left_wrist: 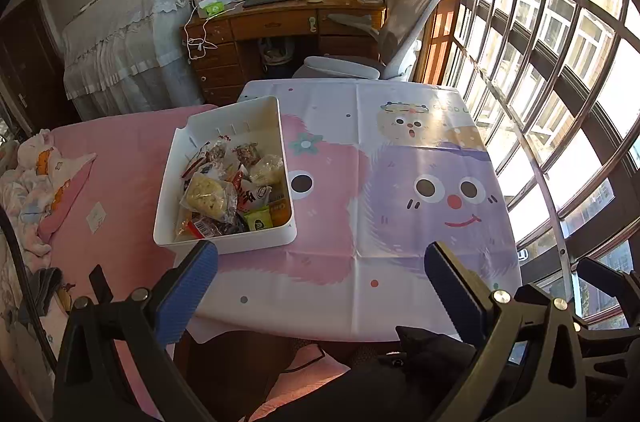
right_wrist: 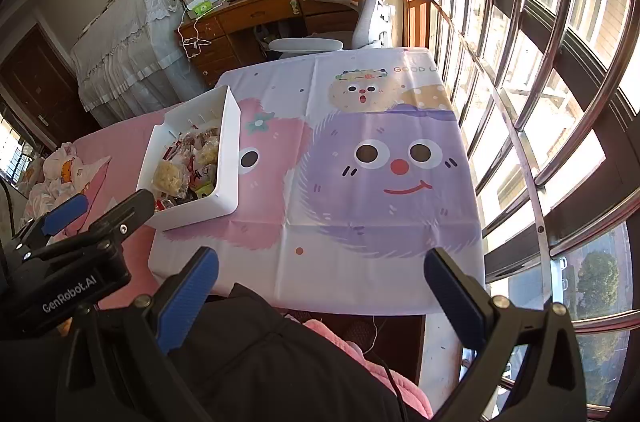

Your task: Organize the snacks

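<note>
- Left wrist view is showing the white bin (left_wrist: 224, 178) sitting on the tabletop (left_wrist: 360, 294), at the edge next to the pink bed (left_wrist: 120, 158).
- Snack packets (left_wrist: 232, 194) are lying heaped inside the white bin, filling the end nearer the camera; the far end of the bin is showing bare floor.
- Clear bags of pale yellow pieces, a green packet and an orange one are lying among them; smaller labels are too blurred to read.
- A cartoon cloth is covering the tabletop, its pink creature beside the white bin and its purple creature farther from it, toward the window bars (left_wrist: 560, 62).
- Left tool (left_wrist: 320, 258) is hanging just short of the white bin's near wall, its blue pads spread wide apart and gripping nothing.
- Right tool (right_wrist: 320, 262) is hovering over the near tabletop edge, away from the white bin on the purple side, its pads equally wide apart and empty.
- Beyond the white bin, a wooden desk (left_wrist: 280, 22) and a grey chair (left_wrist: 400, 34) are standing under bookshelves.
</note>
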{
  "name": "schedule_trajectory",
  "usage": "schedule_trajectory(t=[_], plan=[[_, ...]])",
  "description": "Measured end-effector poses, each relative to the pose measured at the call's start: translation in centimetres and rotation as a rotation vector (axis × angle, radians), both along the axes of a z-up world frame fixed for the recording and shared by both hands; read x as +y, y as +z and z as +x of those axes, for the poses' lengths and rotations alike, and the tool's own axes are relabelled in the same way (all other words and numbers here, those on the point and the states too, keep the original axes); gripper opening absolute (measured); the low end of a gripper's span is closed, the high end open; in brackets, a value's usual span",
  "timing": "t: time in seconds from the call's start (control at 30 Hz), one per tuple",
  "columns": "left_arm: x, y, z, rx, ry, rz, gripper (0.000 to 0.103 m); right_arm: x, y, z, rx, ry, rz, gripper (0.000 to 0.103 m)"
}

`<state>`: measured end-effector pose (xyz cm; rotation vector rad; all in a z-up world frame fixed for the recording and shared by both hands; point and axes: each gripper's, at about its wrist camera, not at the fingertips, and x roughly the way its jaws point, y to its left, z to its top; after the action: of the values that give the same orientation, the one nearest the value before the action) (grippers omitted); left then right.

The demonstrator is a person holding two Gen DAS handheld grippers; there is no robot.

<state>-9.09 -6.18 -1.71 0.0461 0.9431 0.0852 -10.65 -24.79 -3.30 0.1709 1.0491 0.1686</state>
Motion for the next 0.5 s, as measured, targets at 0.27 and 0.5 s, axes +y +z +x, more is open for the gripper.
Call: schedule_trajectory(t=[0.27, 0.5], plan=[[-0.05, -0.01, 0.03, 0.002, 0.0, 0.001, 0.103, -0.01, -0.04, 0.02, 0.002, 0.001, 0.001, 0.103], [-0.13, 0.02, 0.03, 0.003, 0.0, 0.001, 0.103, 0.16, -0.54, -0.06, 0.013, 0.002, 0.003, 0.103]])
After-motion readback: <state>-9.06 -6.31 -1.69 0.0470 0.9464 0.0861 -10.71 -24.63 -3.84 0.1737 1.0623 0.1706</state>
